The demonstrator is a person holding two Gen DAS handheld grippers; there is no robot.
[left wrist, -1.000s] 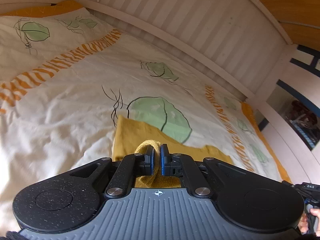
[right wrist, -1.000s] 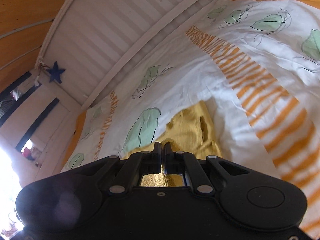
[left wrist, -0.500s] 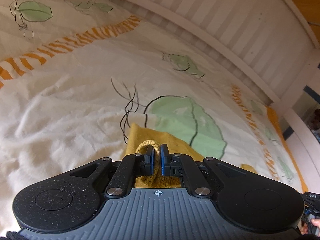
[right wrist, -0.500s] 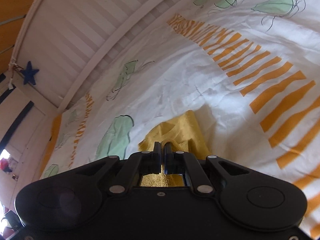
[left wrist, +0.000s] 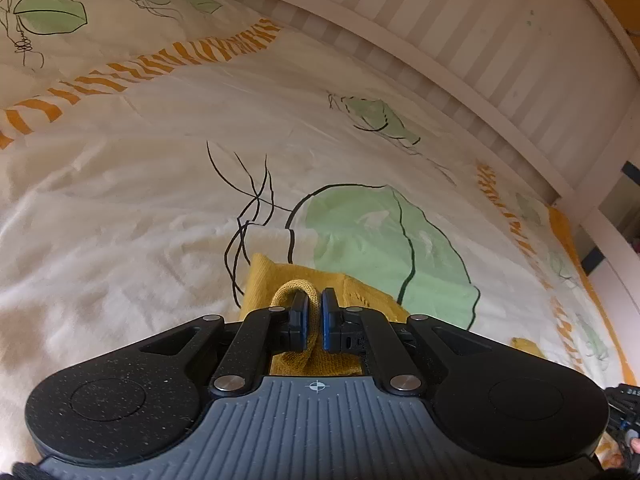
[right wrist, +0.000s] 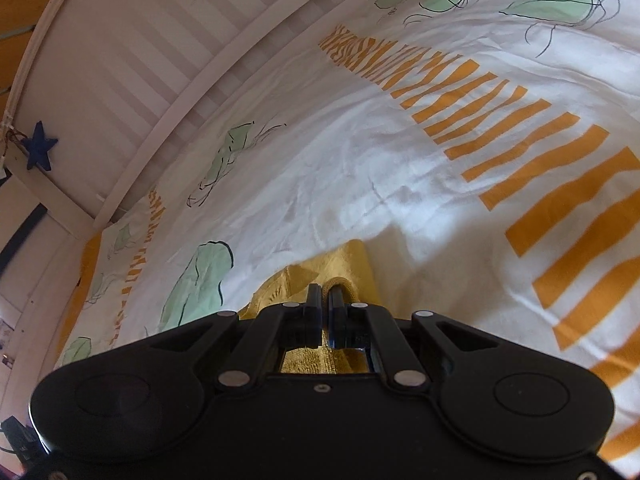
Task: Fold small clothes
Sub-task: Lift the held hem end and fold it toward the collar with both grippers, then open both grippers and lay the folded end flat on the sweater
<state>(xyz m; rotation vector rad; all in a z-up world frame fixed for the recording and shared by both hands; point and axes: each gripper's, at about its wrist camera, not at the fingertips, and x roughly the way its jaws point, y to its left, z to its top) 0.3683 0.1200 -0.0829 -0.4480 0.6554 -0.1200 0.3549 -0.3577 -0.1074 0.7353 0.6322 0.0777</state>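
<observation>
Mustard-yellow knit garment (left wrist: pixel 296 280) lying on a bed, on a white duvet cover (left wrist: pixel 120 208) printed with green leaves and orange stripes. Pinched at one spot by each of two hand-held tools.

Left tool (left wrist: pixel 315 316): blue-padded fingers (left wrist: pixel 329 312) nearly closed, clamped on a thick ribbed band of the knit that loops up and over the left finger. Cloth squeezed in the narrow gap between the pads.

Right tool (right wrist: pixel 324 312): black fingers drawn close together, gripping a similar rolled yellow edge of the same garment (right wrist: pixel 340 264), seen bulging above the tips.

Garment's long axis hard to judge; from the left wrist view, fabric spread sideways to the right behind the tool body, with a small yellow scrap (left wrist: pixel 526 345) showing past the tool's right shoulder. From the right wrist view, a narrow flap reaching forward away from the tool, a darker fold line beside it.

Most of the garment hidden beneath both black tool housings; its type, sleeves and full outline not readable. White slatted bed rail (left wrist: pixel 460 32) curving along the far edge of the mattress. Dark blue star (right wrist: pixel 39 151) hanging on the white frame at upper left in the right wrist view. Picture edges strongly bent by the fisheye lens.
</observation>
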